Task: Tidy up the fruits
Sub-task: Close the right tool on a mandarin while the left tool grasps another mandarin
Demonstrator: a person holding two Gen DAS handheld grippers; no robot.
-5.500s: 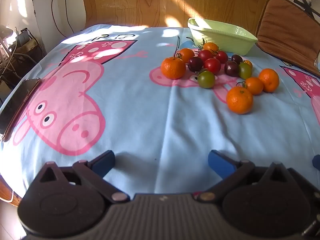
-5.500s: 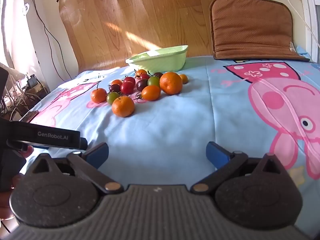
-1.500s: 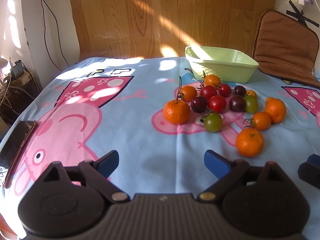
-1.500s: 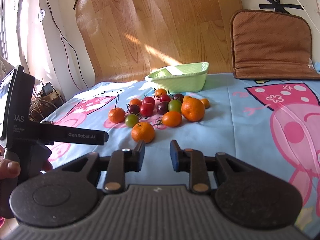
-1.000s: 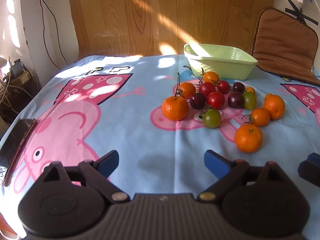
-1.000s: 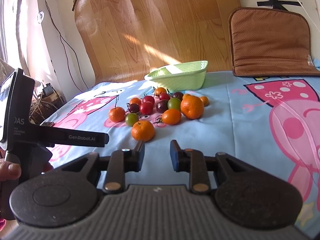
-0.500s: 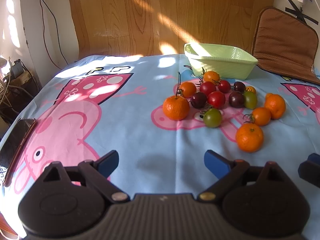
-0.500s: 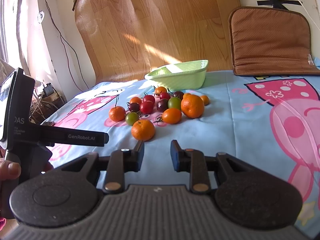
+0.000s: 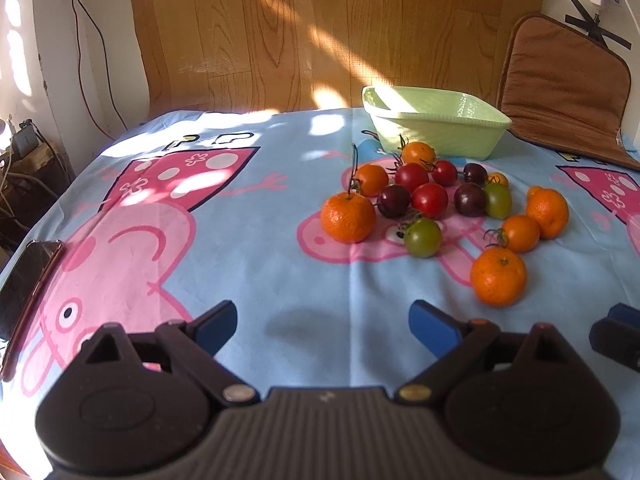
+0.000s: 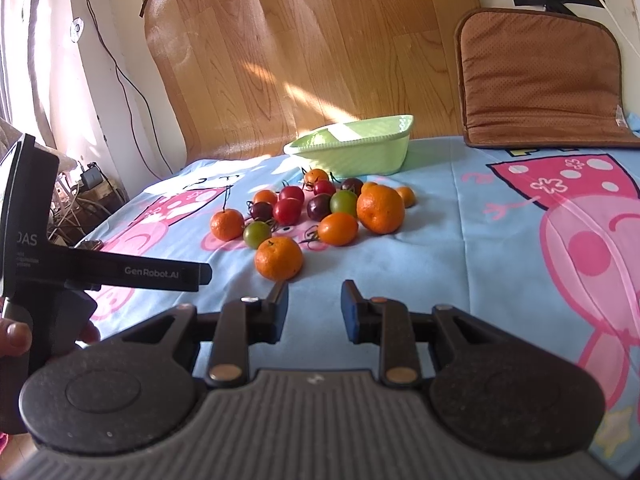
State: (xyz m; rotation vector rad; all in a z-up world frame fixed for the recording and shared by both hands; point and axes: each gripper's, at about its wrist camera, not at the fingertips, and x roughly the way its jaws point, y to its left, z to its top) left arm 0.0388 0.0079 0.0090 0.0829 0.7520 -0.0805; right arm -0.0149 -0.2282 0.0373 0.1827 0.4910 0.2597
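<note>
A heap of small fruits lies on the blue cartoon tablecloth (image 9: 260,280): several oranges, such as the nearest orange (image 9: 497,276) (image 10: 278,258), and red, dark purple and green tomatoes (image 9: 430,200). A light green bowl (image 9: 436,126) (image 10: 356,150) stands just behind them. My left gripper (image 9: 324,326) is wide open and empty, well short of the fruits. My right gripper (image 10: 314,304) is partly closed with a narrow gap, empty, just in front of the nearest orange. Its finger shows in the left wrist view (image 9: 618,336).
A brown cushion (image 10: 540,84) leans against the wall at the back right. A wood-pattern sheet (image 9: 320,32) covers the wall behind. A dark phone (image 9: 24,288) lies at the table's left edge. Cables hang at the left.
Since 5.5 s ago my right gripper has narrowed from wide open to a small gap and come nearer the fruits. Over the last second almost nothing has moved.
</note>
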